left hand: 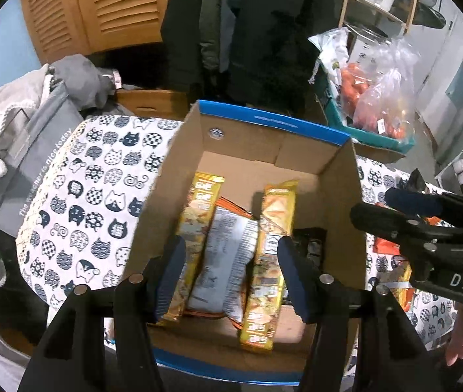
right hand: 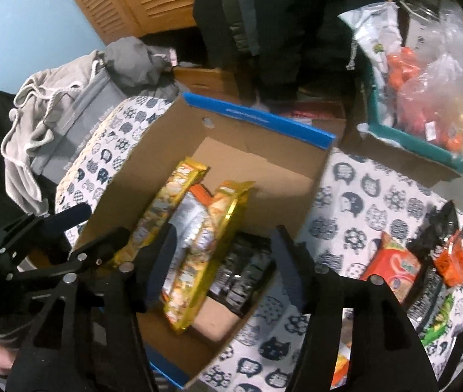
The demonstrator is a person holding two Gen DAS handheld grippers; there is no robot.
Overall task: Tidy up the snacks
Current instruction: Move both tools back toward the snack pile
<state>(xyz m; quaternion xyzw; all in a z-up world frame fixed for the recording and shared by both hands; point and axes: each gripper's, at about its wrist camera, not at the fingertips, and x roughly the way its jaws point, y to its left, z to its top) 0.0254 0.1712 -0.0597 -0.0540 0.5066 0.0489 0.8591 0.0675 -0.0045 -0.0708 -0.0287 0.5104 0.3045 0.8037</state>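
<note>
Only the right wrist view shows the loose snack packets (right hand: 395,271) lying on the cat-print cloth (right hand: 355,196) beside the cardboard box (right hand: 264,124). Inside the box, two yellow packets (left hand: 198,241) flank a silver one (left hand: 225,258), their long sides running front to back. The left gripper (left hand: 231,274) and the right gripper (right hand: 225,261) gape over the box, empty.

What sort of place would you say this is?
Probably a lived-in room at home: hanging coats, a louvred wooden cabinet, and a cat-print tablecloth under the cardboard box of snacks.
</note>
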